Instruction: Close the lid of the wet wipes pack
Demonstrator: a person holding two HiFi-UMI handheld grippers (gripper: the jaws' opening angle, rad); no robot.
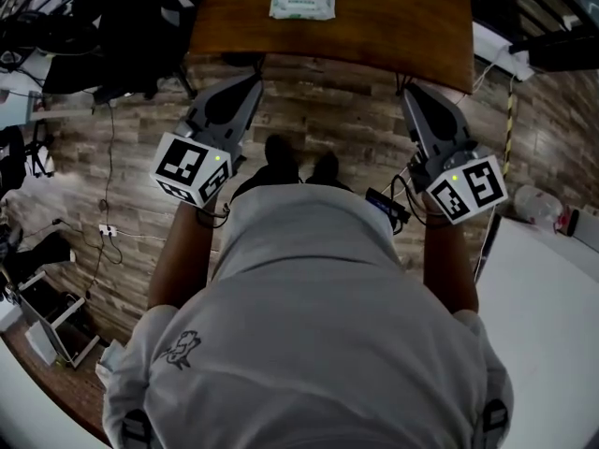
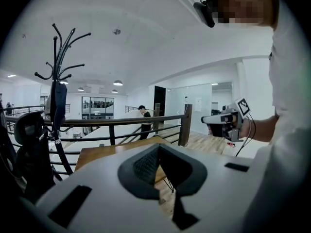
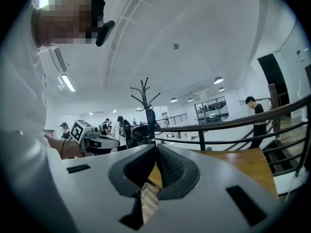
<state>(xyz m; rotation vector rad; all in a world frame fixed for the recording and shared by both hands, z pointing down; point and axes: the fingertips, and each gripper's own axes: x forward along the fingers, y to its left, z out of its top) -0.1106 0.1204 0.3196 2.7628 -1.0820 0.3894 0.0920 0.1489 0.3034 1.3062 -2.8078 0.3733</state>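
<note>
The left gripper (image 1: 249, 80) is held with its jaws pressed together, tip against tip, and nothing is caught between them; this is shown plainly in the left gripper view (image 2: 158, 147). The right gripper (image 1: 413, 92) is likewise closed on nothing, its ribbed pads meeting at the tip in the right gripper view (image 3: 156, 147). Both grippers are pointed forward and only slightly downward, side by side but well apart, with their tips just short of the near edge of the table (image 1: 393, 26). They are held over the plank floor (image 1: 328, 110).

Each gripper is carried on a bare forearm stretched forward from the body, the left forearm (image 1: 182, 251) and the right forearm (image 1: 447, 260) being kept roughly parallel. A marker cube (image 1: 192, 168) is seen at the back of the left gripper and another (image 1: 468, 188) at the back of the right.

The wet wipes pack (image 1: 302, 3) is laid flat on the table, towards its far side and between the lines of the two grippers, well apart from both. Its lid is shown too small for its position to be told, and its contents cannot be seen.
</note>
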